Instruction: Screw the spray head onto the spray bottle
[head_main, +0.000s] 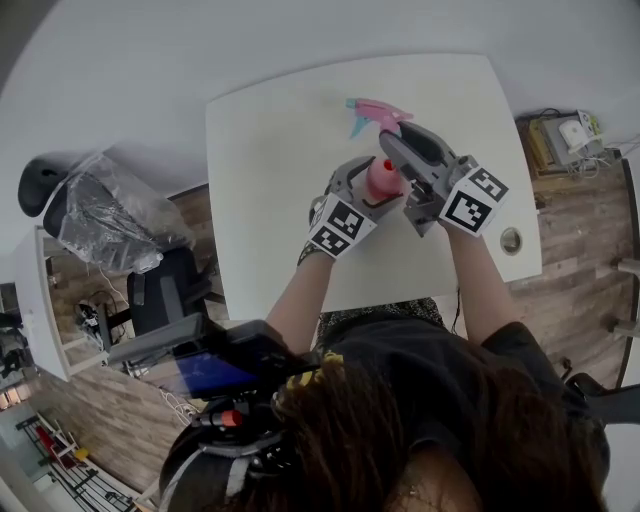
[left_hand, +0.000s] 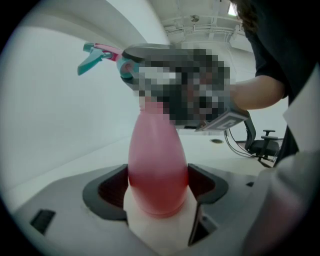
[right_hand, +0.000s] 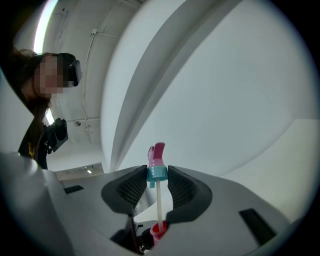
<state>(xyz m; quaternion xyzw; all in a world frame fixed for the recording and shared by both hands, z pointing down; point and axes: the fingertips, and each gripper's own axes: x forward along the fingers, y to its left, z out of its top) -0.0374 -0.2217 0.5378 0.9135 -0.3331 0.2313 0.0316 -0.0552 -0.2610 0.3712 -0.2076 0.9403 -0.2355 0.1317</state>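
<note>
**Desk:** Where's the bottle on your screen?

**Operator:** I've got the pink spray bottle (left_hand: 156, 165) clamped in the left gripper (left_hand: 157, 186). In that gripper's view both pads press the widest part of its body from either side, and the neck points away from the camera. From the head view it sits over the middle of the white table (head_main: 270, 220), a little toward the far edge. I can't tell whether its base rests on the top.

**Desk:** And the right side?

**Operator:** My right gripper (right_hand: 157, 175) is clenched on the spray head (right_hand: 159, 150), with the pads biting its teal collar (right_hand: 157, 173) from left and right. The pink top sticks out past the jaws.

**Desk:** Is the head seated on the neck?

**Operator:** No. The collar hangs clear of the bottle's red mouth (right_hand: 158, 230). The pale dip tube (right_hand: 159, 202) bridges the gap, and its lower end is inside the mouth.

**Desk:** Which way does the nozzle face?

**Operator:** In the head view I see it pointing toward the far left of the table. The right gripper reaches in from the right, above the bottle's neck.
</note>
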